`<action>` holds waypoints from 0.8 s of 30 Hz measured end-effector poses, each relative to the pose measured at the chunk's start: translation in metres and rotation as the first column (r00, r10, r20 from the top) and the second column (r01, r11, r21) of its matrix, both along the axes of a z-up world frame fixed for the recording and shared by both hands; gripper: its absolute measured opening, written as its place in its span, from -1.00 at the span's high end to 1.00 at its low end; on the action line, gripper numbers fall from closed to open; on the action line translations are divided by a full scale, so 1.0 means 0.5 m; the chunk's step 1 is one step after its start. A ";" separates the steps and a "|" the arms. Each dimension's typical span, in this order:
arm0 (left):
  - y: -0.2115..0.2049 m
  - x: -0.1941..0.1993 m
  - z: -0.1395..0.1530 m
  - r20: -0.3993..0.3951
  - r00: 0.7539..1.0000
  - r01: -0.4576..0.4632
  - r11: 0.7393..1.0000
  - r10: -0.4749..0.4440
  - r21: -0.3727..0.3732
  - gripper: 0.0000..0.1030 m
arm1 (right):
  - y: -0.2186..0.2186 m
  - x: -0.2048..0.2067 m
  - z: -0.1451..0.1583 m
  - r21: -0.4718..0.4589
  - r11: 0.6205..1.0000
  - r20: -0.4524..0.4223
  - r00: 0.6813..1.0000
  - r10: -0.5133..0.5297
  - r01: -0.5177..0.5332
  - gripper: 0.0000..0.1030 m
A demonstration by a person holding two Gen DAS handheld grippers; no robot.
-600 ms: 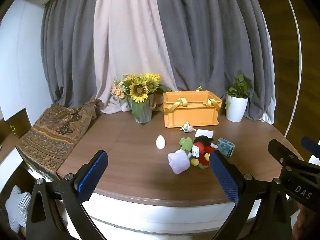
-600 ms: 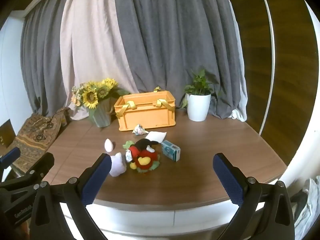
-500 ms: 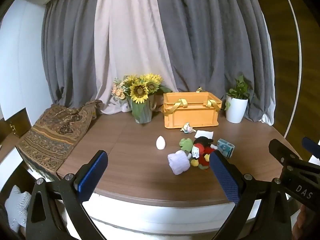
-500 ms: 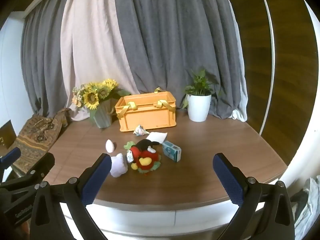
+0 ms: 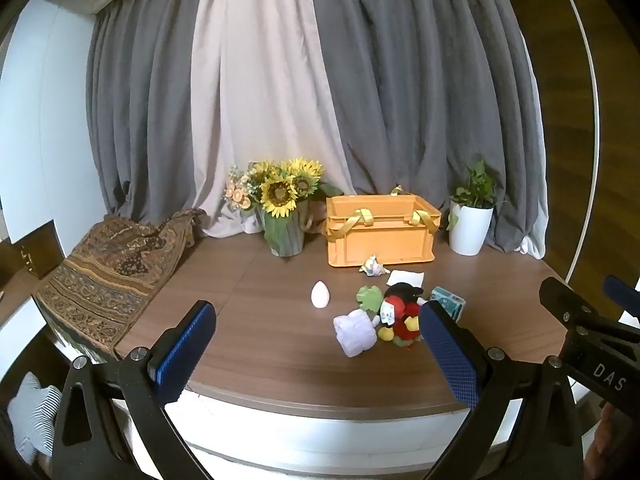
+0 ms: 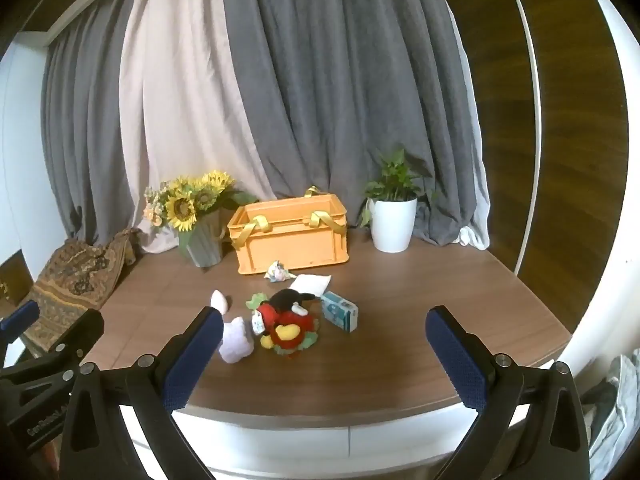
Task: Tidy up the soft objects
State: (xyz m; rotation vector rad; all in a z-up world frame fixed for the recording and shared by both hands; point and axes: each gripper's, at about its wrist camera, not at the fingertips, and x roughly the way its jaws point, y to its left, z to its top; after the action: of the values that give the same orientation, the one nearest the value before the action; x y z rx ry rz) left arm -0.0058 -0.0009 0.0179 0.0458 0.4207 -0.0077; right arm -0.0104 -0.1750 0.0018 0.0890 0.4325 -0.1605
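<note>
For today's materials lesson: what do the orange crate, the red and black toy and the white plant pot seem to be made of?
Orange crate: likely rigid moulded plastic, matte, with ribbed walls; its yellow handles look like fabric straps.
Red and black toy: plush fabric, soft and fuzzy, with a hang tag.
White plant pot: smooth and slightly glossy, ceramic or plastic; the look leaves it open.

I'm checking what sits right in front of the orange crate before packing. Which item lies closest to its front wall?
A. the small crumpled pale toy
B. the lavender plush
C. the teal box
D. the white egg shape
A: the small crumpled pale toy lies just before the orange crate; the others sit nearer the table's front edge.
</note>
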 end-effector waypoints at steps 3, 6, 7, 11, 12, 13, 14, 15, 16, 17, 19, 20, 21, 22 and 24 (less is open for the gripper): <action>0.001 -0.005 0.000 0.006 1.000 -0.001 1.000 0.001 0.001 -1.00 | 0.001 -0.002 -0.006 0.000 1.000 0.004 1.000 0.001 -0.001 -1.00; 0.000 -0.008 -0.002 0.010 1.000 -0.002 1.000 0.002 0.002 -1.00 | -0.001 -0.003 -0.004 0.002 1.000 0.003 1.000 0.003 -0.003 -1.00; 0.000 -0.007 -0.002 0.011 1.000 -0.002 1.000 0.002 0.002 -1.00 | 0.000 -0.003 -0.005 0.001 1.000 0.004 1.000 0.001 -0.001 -1.00; 0.001 -0.008 -0.002 0.011 1.000 -0.001 1.000 0.001 0.003 -1.00 | 0.001 -0.004 -0.005 0.001 1.000 0.006 1.000 -0.001 0.001 -1.00; 0.001 -0.008 -0.002 0.012 1.000 -0.001 1.000 0.001 0.002 -1.00 | 0.001 -0.004 -0.005 0.001 1.000 0.005 1.000 0.001 -0.001 -1.00; 0.001 -0.007 -0.002 0.011 1.000 -0.001 1.000 0.001 0.002 -1.00 | 0.003 -0.004 -0.006 0.000 1.000 0.006 1.000 -0.001 0.001 -1.00; 0.001 -0.009 -0.004 0.012 1.000 -0.002 1.000 0.002 0.001 -1.00 | 0.004 -0.004 -0.007 -0.001 1.000 0.007 1.000 -0.003 0.003 -1.00; 0.001 -0.008 -0.003 0.012 1.000 -0.002 1.000 0.002 0.001 -1.00 | 0.003 -0.004 -0.007 0.000 1.000 0.007 1.000 -0.001 0.001 -1.00; 0.001 -0.009 -0.005 0.013 1.000 -0.001 1.000 0.001 0.002 -1.00 | 0.002 -0.004 -0.007 0.000 1.000 0.007 1.000 0.000 0.000 -1.00; 0.000 -0.008 -0.004 0.013 1.000 -0.002 1.000 0.002 0.002 -1.00 | 0.002 -0.004 -0.006 -0.001 1.000 0.007 1.000 -0.001 0.001 -1.00; 0.000 -0.008 -0.005 0.013 1.000 -0.001 1.000 0.001 0.002 -1.00 | 0.002 -0.004 -0.007 -0.001 1.000 0.007 1.000 0.000 0.000 -1.00; 0.000 -0.010 -0.007 0.014 1.000 -0.003 1.000 0.003 0.002 -1.00 | 0.002 -0.004 -0.006 -0.001 1.000 0.006 1.000 0.000 0.000 -1.00; 0.000 -0.009 -0.006 0.012 1.000 -0.001 1.000 0.001 0.002 -1.00 | 0.001 -0.004 -0.005 -0.001 1.000 0.006 1.000 0.000 0.000 -1.00; 0.000 -0.011 -0.008 0.013 1.000 0.001 1.000 -0.001 0.003 -1.00 | 0.002 -0.004 -0.007 0.000 1.000 0.007 1.000 0.000 0.000 -1.00; 0.001 -0.010 -0.006 0.015 1.000 -0.001 1.000 0.001 0.004 -1.00 | 0.001 -0.004 -0.006 -0.001 1.000 0.006 1.000 -0.001 0.001 -1.00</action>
State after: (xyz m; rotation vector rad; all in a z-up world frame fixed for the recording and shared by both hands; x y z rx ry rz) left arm -0.0109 -0.0002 0.0147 0.0495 0.4055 -0.0059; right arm -0.0125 -0.1743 -0.0012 0.0888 0.4265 -0.1613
